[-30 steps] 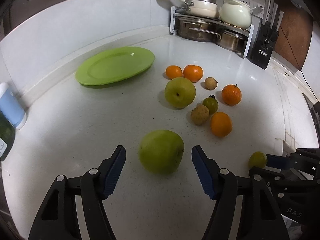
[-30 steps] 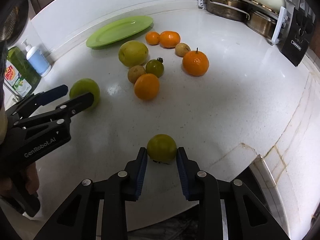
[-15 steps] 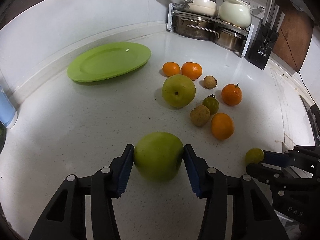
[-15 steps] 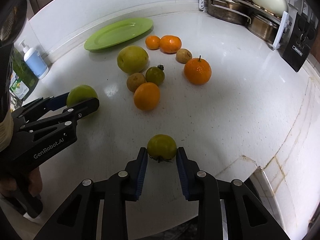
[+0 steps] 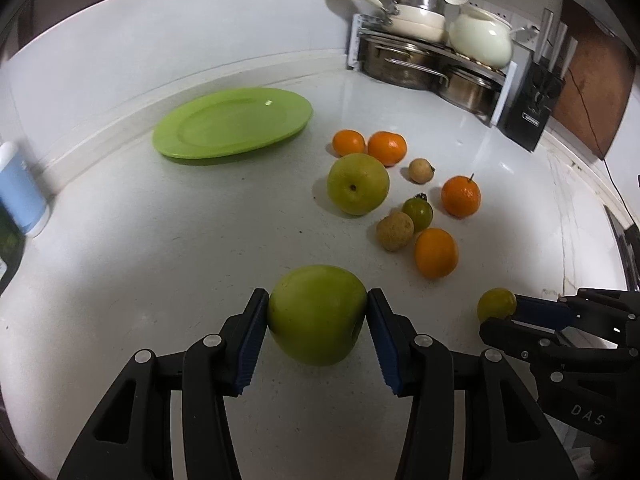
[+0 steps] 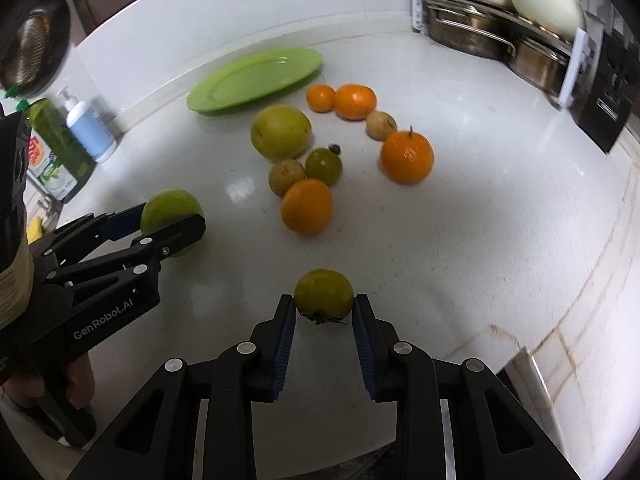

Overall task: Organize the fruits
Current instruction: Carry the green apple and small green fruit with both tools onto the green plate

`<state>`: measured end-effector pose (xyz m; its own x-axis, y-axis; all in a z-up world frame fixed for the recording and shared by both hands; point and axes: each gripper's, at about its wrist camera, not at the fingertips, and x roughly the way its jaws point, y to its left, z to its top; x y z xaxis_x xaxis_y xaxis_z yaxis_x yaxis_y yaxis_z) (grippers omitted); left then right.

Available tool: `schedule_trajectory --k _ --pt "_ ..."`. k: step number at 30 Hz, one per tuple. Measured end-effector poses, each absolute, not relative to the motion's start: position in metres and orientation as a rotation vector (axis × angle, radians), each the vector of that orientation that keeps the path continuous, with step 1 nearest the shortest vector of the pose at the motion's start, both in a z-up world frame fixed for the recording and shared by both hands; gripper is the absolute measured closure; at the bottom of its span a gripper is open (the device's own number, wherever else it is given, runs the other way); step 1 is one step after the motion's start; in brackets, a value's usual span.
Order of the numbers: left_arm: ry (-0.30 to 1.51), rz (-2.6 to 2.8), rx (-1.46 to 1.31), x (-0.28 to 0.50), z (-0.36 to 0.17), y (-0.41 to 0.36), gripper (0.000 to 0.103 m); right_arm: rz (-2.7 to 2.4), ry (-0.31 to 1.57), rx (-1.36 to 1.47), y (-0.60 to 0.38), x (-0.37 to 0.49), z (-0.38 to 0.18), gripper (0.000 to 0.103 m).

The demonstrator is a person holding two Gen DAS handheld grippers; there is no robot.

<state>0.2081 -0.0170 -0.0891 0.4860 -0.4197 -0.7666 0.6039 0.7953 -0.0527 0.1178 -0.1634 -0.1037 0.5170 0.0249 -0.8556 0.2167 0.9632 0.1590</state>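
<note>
My left gripper (image 5: 317, 320) is shut on a large green apple (image 5: 318, 312), its blue pads pressed on both sides; the same apple (image 6: 170, 210) and gripper (image 6: 170, 224) show at the left of the right wrist view. My right gripper (image 6: 324, 308) is shut on a small green tomato (image 6: 324, 292), stem toward the camera, also seen as the tomato (image 5: 496, 304) in the left wrist view. A green plate (image 5: 232, 122) lies bare at the back left. Loose fruit sits mid-counter: a second green apple (image 5: 358, 189), several oranges (image 5: 436, 252), two small brown fruits, another green tomato (image 5: 418, 212).
A pot rack (image 5: 432, 64) and a black knife block (image 5: 532, 108) fill the back right corner. A blue-white soap bottle (image 6: 90, 130) and green detergent bottle (image 6: 56, 152) stand at the left. The counter's front edge (image 6: 532, 364) runs close on the right. A hand (image 6: 76, 384) holds the left gripper.
My left gripper closed from wide open onto the large green apple. The right gripper kept its grip on the green tomato in the same place.
</note>
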Motion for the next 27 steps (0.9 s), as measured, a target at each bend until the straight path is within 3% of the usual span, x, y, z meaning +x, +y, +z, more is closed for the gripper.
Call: schedule_trajectory --k 27 --pt "0.691 -0.307 0.102 0.210 -0.009 -0.029 0.054 0.284 0.797 0.081 -0.198 0.189 -0.034 0.073"
